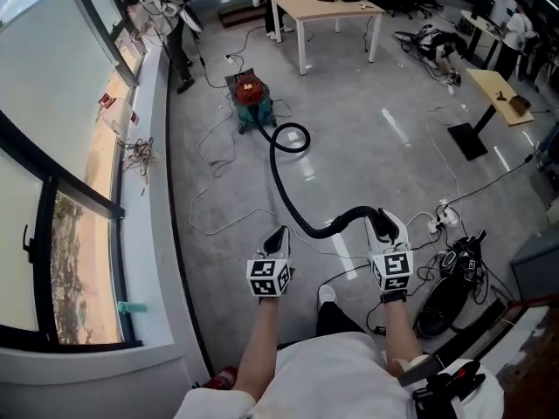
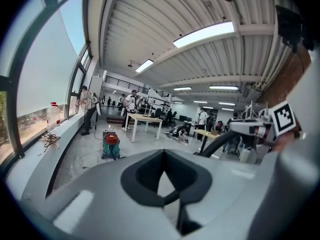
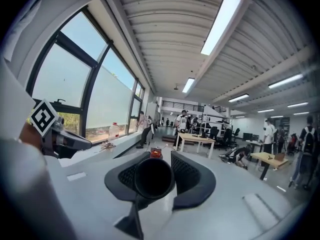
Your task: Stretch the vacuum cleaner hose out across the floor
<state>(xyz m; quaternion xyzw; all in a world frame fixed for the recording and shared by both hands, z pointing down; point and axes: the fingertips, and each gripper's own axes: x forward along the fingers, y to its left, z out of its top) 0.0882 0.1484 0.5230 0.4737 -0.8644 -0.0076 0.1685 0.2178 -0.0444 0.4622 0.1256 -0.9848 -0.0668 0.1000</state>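
Right gripper jaws clamp the hose, looped only in head view; left gripper clenched.

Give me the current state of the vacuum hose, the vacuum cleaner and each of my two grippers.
vacuum cleaner hose, end clamped and lifted off the floor, the rest curved with one loop near the machine, not yet stretched straight
vacuum cleaner, upright on the floor, hose attached
left gripper, jaws shut, holding nothing
right gripper, jaws shut on the hose end
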